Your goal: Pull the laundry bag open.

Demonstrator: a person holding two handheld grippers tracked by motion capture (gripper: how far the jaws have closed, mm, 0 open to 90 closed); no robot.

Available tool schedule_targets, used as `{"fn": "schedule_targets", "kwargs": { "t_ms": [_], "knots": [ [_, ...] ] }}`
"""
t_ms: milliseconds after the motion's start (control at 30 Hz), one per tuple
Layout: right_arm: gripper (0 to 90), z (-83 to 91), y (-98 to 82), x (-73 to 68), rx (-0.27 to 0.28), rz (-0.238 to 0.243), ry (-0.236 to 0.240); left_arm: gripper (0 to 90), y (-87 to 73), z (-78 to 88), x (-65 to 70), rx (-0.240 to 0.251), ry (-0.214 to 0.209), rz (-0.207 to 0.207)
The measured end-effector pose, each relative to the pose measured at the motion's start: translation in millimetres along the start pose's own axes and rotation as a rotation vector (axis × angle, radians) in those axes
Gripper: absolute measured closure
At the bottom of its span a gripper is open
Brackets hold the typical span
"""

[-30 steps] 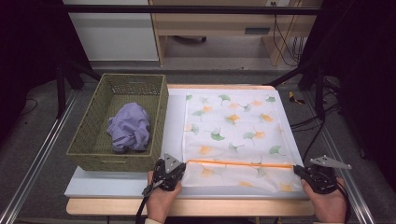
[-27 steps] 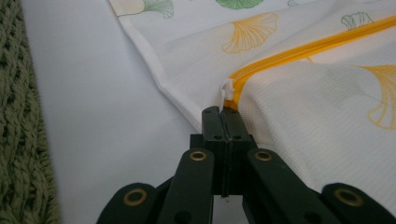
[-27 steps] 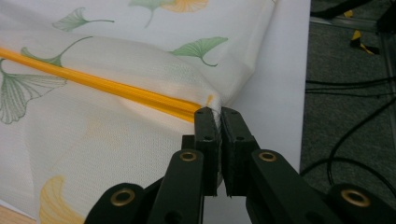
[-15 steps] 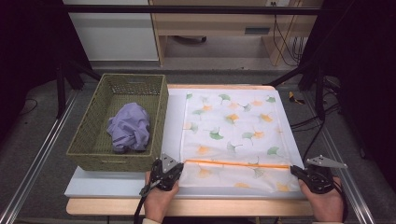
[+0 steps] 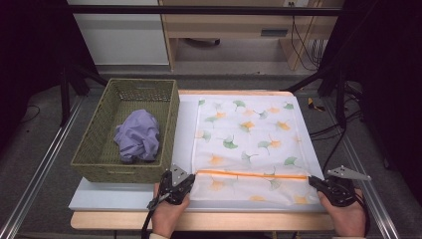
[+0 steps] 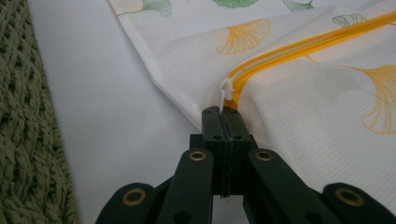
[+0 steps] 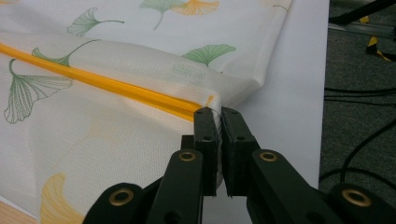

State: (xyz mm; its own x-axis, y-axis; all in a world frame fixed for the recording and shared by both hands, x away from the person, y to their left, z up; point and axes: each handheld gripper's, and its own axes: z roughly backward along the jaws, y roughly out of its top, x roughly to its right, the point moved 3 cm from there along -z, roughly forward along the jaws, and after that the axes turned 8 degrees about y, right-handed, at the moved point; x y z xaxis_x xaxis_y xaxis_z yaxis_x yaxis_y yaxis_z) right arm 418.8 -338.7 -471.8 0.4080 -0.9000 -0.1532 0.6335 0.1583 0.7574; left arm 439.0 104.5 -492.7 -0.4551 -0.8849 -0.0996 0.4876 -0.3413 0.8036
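Laundry bag (image 5: 249, 144), white mesh with ginkgo-leaf print, lies flat on the white table top (image 5: 184, 129), its yellow zipper (image 5: 251, 175) running across near the 6 o'clock edge.

Left gripper (image 5: 185, 183) at about 7 o'clock of the bag: jaws pressed together on the white zipper pull (image 6: 225, 93), seen in the left gripper view at the zipper's end.

Right gripper (image 5: 314, 182) at about 4 o'clock of the bag: jaws pinching the mesh corner beside the zipper's other end (image 7: 198, 108).

Against the earlier high-view frames: no visible shift of either hand, zipper stays taut and closed, bag lies the same.

Green woven basket (image 5: 104, 164) at 9 o'clock of the bag, with a crumpled lilac cloth (image 5: 137, 134) inside, unchanged.
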Motion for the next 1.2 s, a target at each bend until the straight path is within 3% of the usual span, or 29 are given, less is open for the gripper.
{"fn": "schedule_targets", "kwargs": {
  "t_ms": [300,633,900,1100,1200],
  "knots": [
    [84.6,-1.6,-4.1,1.9,-0.016,-0.013,0.015,85.1,-0.7,0.1,-0.7,0.009,0.018,-0.004],
    [76.1,0.0,-5.5,2.7,-0.008,0.007,-0.007,77.5,1.7,8.0,-7.3,0.065,0.049,0.018],
    [57.6,8.1,-2.0,4.3,0.084,0.009,-0.033,72.8,2.4,15.9,-11.7,0.113,0.046,0.036],
    [42.5,10.9,3.7,2.4,0.152,0.016,-0.037,66.1,3.2,19.7,-7.3,0.135,0.022,0.033],
    [37.2,12.4,5.4,2.3,0.173,0.013,-0.041,62.7,5.0,19.5,-6.5,0.149,0.011,0.054]
  ]
}}
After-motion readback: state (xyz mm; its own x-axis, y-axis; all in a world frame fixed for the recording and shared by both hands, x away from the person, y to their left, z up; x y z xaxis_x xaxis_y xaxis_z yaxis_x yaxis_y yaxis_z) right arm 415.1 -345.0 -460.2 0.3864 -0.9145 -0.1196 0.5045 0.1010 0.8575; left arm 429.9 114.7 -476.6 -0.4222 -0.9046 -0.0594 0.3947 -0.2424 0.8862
